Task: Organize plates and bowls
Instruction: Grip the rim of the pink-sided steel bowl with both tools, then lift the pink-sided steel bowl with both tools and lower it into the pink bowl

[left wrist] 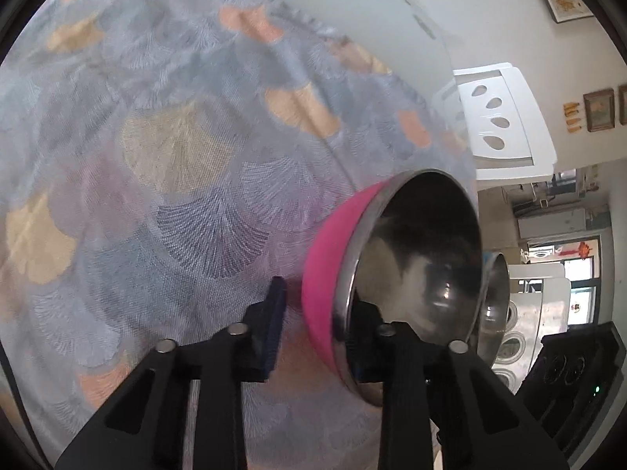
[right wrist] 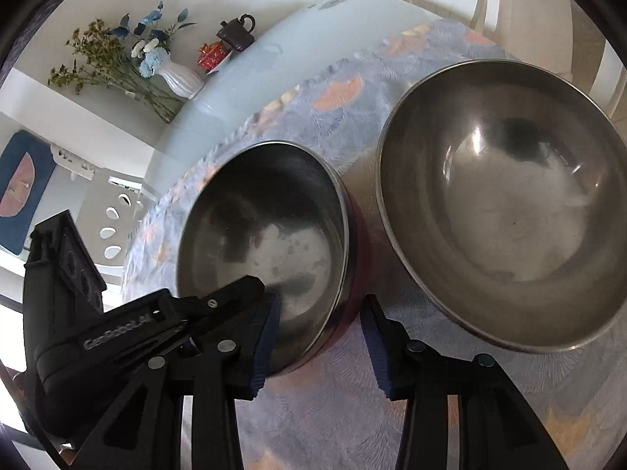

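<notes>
We observe two steel bowls on a patterned cloth [right wrist: 333,411] covering the table. The smaller, a pink-walled bowl [right wrist: 270,235], sits just beside the larger plain steel bowl [right wrist: 505,203]; whether their rims touch we cannot tell. The right gripper [right wrist: 319,337] stands with its jaws well apart, straddling the near rim of the pink-walled bowl: the left pad lies inside the bowl, the right pad outside its wall, neither visibly pressing it. From the left wrist view, the left gripper [left wrist: 313,329] is likewise spread wide across the same bowl's [left wrist: 329,274] rim, one finger outside the pink wall, the other inside. A vase of flowers [right wrist: 172,74] and a teapot [right wrist: 237,33] stand at the far side of the table.
</notes>
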Motion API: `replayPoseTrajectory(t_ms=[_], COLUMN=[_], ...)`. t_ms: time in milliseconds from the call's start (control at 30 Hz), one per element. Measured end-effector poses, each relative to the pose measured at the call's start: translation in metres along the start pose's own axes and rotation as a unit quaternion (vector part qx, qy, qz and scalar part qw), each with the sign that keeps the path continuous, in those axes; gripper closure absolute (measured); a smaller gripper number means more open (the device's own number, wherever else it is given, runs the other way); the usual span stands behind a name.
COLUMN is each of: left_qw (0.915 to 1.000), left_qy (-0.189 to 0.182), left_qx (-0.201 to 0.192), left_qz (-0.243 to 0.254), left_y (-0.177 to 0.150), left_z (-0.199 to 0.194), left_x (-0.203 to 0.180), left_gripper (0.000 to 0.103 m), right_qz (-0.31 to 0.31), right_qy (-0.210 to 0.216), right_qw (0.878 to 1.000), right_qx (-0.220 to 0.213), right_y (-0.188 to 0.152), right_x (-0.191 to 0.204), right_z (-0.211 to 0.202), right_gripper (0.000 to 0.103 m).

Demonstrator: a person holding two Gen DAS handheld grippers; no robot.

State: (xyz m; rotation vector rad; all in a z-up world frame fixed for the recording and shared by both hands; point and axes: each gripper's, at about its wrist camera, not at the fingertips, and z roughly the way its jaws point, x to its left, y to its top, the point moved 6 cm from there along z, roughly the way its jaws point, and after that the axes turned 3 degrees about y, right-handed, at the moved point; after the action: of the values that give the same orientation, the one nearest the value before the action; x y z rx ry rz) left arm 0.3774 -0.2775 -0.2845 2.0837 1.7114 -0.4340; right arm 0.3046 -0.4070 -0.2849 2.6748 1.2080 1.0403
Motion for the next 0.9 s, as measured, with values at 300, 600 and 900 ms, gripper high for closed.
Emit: replayPoseTrajectory(t_ms=[300, 600, 900], left_qw=[0.9987, 0.9915, 0.9836], left_qy=[0.001, -0.011, -0.041], left_qx=[-0.033, -0.101, -0.153], left_qz=[0.038, 0.082, 0.087], left_y=[-0.008, -0.046, -0.103], left_z=[-0.028, -0.117, -0.200], left_x=[-0.009, -0.019, -0.014], left_gripper=[0.089, 0.089, 0.089], right_qz=[-0.042, -0.057, -0.080], right_qy=[-0.016, 0.011, 0.037], right_qw=[0.999, 0.997, 0.992], right_qx=[-0.006, -0.056, -0.090], right_y=[-0.007, -0.024, -0.085], right_x=[0.008, 0.054, 0.111], right_z=[-0.013, -0.082, -0.163], right_gripper=[0.079, 0.079, 0.079])
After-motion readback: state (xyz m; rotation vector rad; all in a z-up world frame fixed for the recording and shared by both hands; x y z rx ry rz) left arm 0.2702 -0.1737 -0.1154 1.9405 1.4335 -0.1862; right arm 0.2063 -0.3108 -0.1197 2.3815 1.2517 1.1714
